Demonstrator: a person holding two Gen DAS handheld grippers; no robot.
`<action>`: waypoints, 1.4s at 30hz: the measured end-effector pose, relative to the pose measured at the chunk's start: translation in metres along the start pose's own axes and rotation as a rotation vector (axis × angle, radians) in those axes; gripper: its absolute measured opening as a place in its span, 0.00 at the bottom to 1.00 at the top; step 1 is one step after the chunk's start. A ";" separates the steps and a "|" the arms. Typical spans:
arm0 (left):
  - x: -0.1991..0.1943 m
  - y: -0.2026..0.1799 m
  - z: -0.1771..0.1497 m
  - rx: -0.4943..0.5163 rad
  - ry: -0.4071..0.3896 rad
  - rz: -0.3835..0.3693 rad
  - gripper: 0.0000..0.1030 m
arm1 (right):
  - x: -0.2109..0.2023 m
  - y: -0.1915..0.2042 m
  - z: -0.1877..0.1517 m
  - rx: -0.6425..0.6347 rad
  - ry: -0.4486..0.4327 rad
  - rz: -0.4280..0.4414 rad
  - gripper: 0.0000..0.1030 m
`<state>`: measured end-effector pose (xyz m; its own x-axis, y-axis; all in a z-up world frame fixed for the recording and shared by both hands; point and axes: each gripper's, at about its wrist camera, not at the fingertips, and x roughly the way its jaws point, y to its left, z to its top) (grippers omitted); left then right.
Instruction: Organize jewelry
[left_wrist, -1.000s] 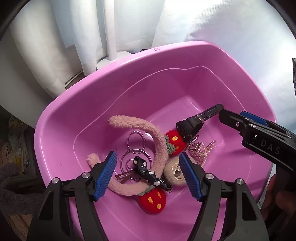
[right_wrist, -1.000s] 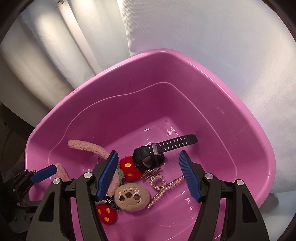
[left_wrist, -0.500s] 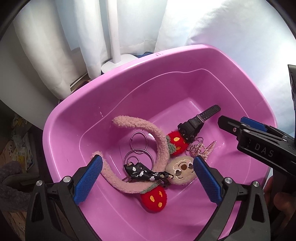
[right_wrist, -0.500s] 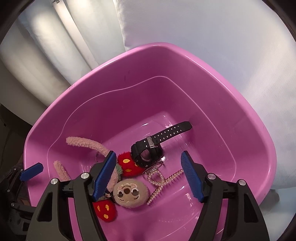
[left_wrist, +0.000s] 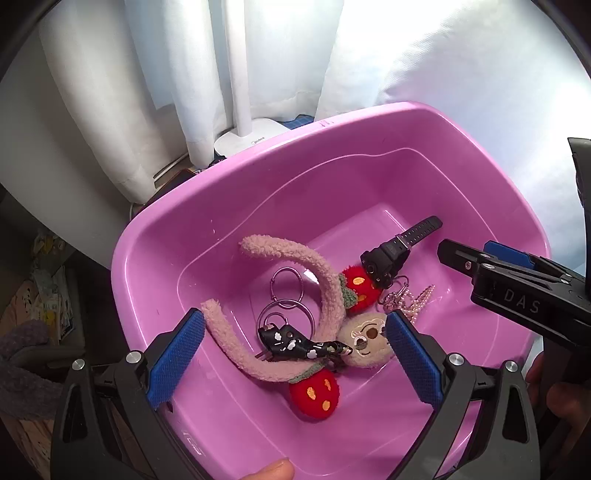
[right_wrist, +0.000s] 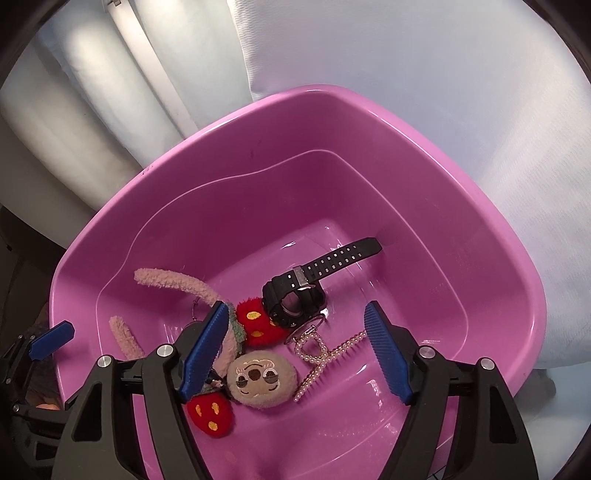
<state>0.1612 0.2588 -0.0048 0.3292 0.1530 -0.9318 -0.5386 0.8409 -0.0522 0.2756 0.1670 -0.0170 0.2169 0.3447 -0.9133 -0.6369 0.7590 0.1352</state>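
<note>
A pink plastic basin (left_wrist: 229, 173) (right_wrist: 424, 147) holds the jewelry. Inside lie a fuzzy pink headband with red strawberries (left_wrist: 325, 280) (right_wrist: 173, 280), a black watch (left_wrist: 388, 254) (right_wrist: 295, 299), silver key rings with a black bow (left_wrist: 284, 314), a beige plush face charm (left_wrist: 365, 343) (right_wrist: 258, 380) and a pearl hair clip (left_wrist: 417, 301) (right_wrist: 325, 350). My left gripper (left_wrist: 291, 354) is open and empty above the headband and rings. My right gripper (right_wrist: 295, 347) is open and empty above the watch and pearl clip; it also shows at the right of the left wrist view (left_wrist: 517, 284).
White curtains (left_wrist: 184, 92) hang behind the basin, and a white lamp base (left_wrist: 251, 138) stands beyond its far rim. A white cloth surface (right_wrist: 424, 55) lies to the right. Clutter and a grey woolly thing (left_wrist: 22, 354) sit at the left.
My left gripper has opened wide and pulled back up from the basin, leaving the key rings and bow lying there. My right gripper has also drawn back slightly.
</note>
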 end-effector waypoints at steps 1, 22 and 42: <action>-0.001 0.001 -0.001 -0.003 0.000 0.003 0.94 | 0.000 0.000 -0.001 -0.001 0.000 0.000 0.70; -0.007 0.012 -0.005 -0.019 -0.009 0.010 0.94 | -0.005 0.008 -0.008 -0.019 -0.001 -0.017 0.70; -0.013 0.016 -0.009 -0.020 -0.031 0.001 0.94 | -0.011 0.009 -0.011 -0.021 -0.003 -0.025 0.70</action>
<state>0.1413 0.2660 0.0034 0.3527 0.1700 -0.9202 -0.5545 0.8301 -0.0592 0.2598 0.1642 -0.0101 0.2351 0.3274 -0.9152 -0.6468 0.7555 0.1041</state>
